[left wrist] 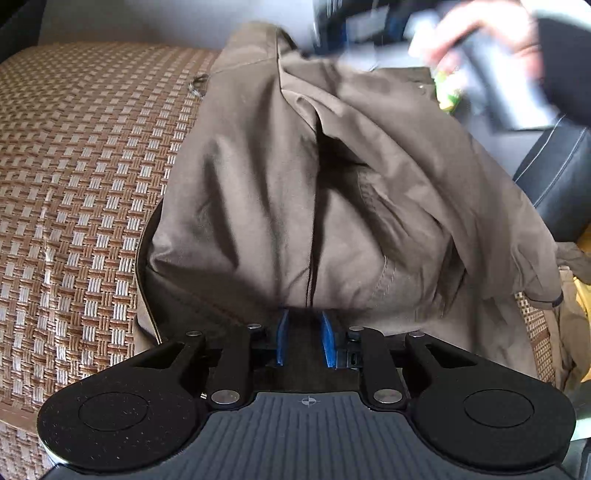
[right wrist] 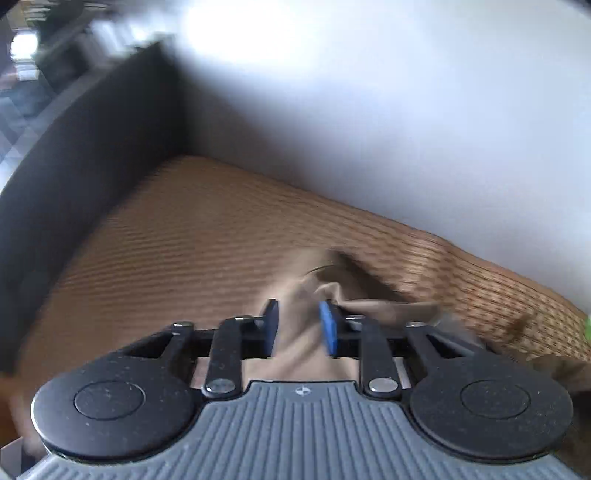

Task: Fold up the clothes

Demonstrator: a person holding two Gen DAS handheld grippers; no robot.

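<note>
So on the far left there's the woven mat (left wrist: 81,177), a tan and white basket-weave covering that the whole scene sits on. A small metal ring (left wrist: 198,84) lies on it right at the garment's left edge.

Moving in, the brown jacket (left wrist: 280,177) is heaped on the mat, taking up the middle of the left wrist view, rumpled, with a deep dark fold running down its centre and a stitched seam lower right. Its dark lining shows along the lower left edge.

The left gripper (left wrist: 303,334) sits at the near edge of that jacket. The blue pads (left wrist: 282,338) stand partly open with a gap between them; dark fabric lies in the gap, but I can't tell if the pads are actually pinching it.

Further right, up top, a blurred hand (left wrist: 476,33) holds the other tool's grey body. A black leather cushion (left wrist: 561,173) is at the right edge, with some yellow fabric (left wrist: 583,291) below it.

Right wrist view is badly motion-blurred. The right gripper (right wrist: 299,328) has its jaws narrowly apart with a bunch of the brown cloth between them, and the fabric streams off to the right. It looks pinched, though the blur makes it hard to be sure. Behind it are the mat, a dark panel (right wrist: 92,155) on the left and a pale wall (right wrist: 406,110).
</note>
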